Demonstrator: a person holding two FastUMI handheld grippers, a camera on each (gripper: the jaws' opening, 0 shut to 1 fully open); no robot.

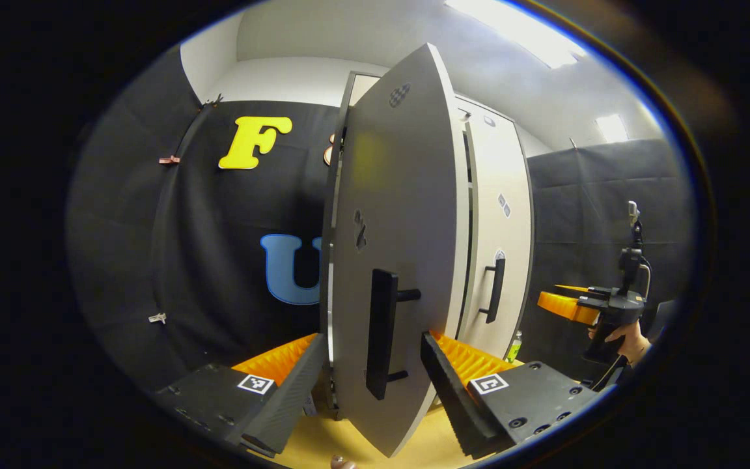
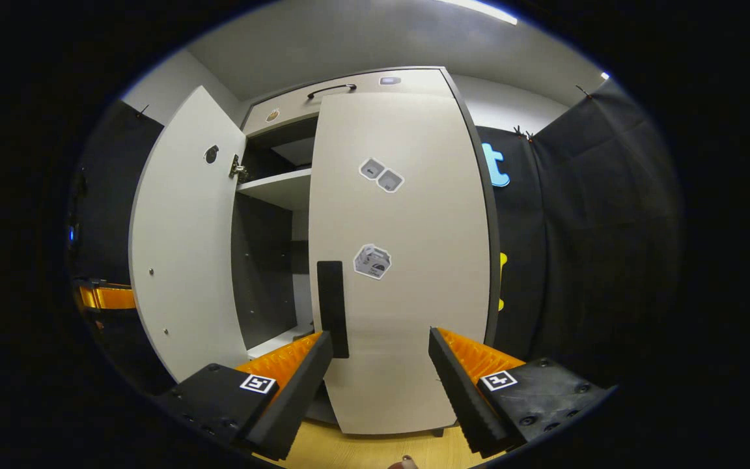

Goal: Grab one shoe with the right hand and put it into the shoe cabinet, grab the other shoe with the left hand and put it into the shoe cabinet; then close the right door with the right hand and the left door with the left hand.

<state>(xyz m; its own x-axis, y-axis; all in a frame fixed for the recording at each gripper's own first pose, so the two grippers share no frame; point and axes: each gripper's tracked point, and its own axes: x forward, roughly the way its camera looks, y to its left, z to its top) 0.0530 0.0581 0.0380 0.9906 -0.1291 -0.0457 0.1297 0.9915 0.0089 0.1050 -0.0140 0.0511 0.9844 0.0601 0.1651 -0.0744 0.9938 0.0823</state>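
Note:
The shoe cabinet (image 2: 349, 85) is tall and pale grey. Its left door (image 1: 401, 195) stands partly open, edge-on towards me in the left gripper view. The door's black handle (image 1: 383, 332) sits between the spread fingers of my left gripper (image 1: 373, 342), which is open. The right door (image 2: 407, 260) lies shut against the cabinet. In front of it my right gripper (image 2: 381, 337) is open, just right of its black handle (image 2: 333, 306). Between the doors, a gap shows a dark interior with a shelf (image 2: 277, 189). The left gripper view also has the right gripper (image 1: 554, 296) at far right, held by a hand (image 1: 629, 335).
Black cloth walls close in on both sides of the cabinet. The floor (image 1: 323, 443) is light wood. A small green bottle (image 1: 513, 347) stands by the cabinet's right foot. At the left edge of the right gripper view, the left gripper (image 2: 98, 296) peeks from behind the open left door (image 2: 186, 260).

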